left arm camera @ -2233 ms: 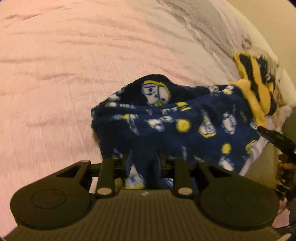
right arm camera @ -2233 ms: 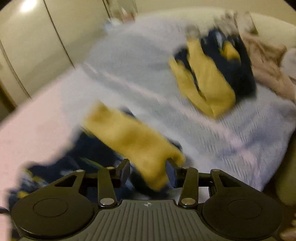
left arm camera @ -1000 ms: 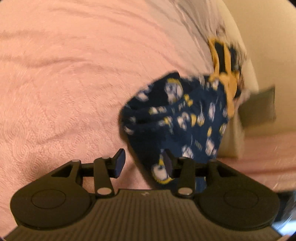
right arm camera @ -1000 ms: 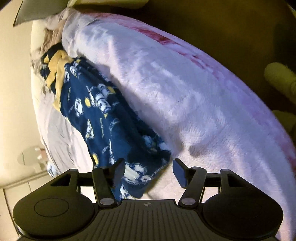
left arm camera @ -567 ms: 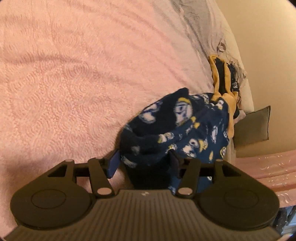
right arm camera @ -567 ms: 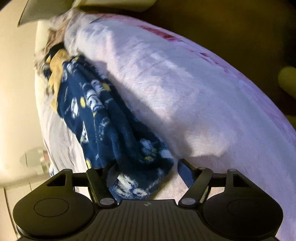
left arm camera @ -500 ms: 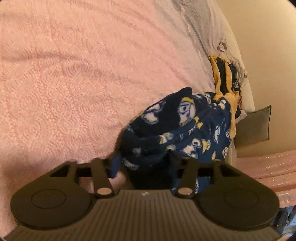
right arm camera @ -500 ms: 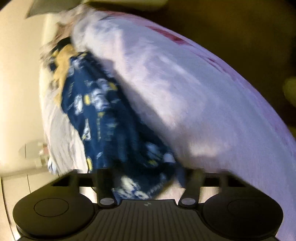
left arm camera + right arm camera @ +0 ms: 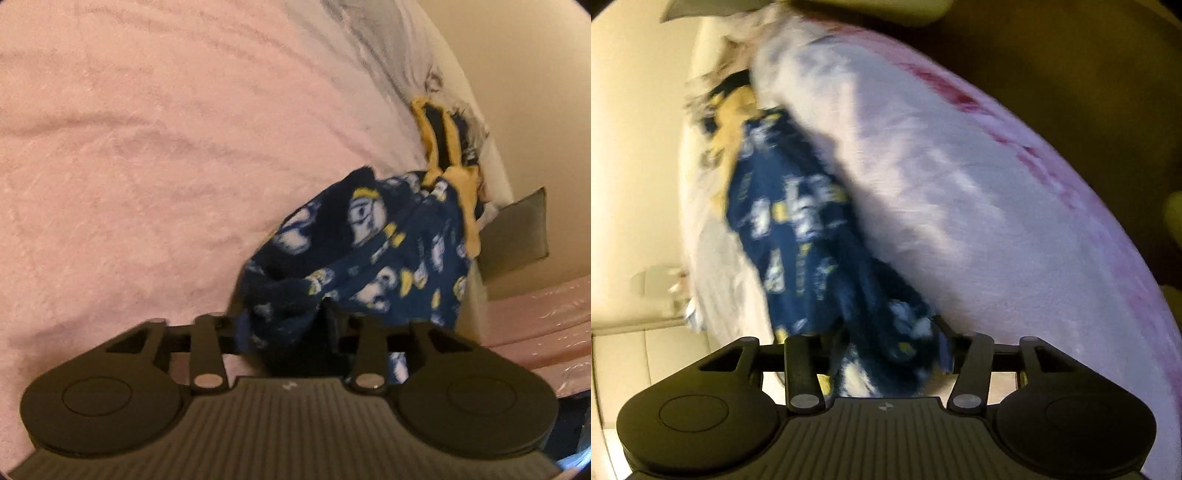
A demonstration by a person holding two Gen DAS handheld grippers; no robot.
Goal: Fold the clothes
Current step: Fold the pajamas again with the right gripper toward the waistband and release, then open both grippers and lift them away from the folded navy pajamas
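garment: navy printed fleece (image 9: 373,254) bunched at bed (image 9: 147,147) edge, long axis running away | left gripper (image 9: 284,328) jaws just closing, clamped on near end | right gripper (image 9: 886,347) jaws reopening slightly, fabric between, grip unclear

Warm, dim indoor light from my left wrist camera, the pink bedspread (image 9: 155,155) bulging in fisheye curve, my right wrist view smeared with motion blur, the patterned garment (image 9: 798,229) streaked, corners falling dark.

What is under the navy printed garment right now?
The navy printed garment lies on the pink blanket, which shows all around it. Whatever is directly beneath the bunched fabric is covered.
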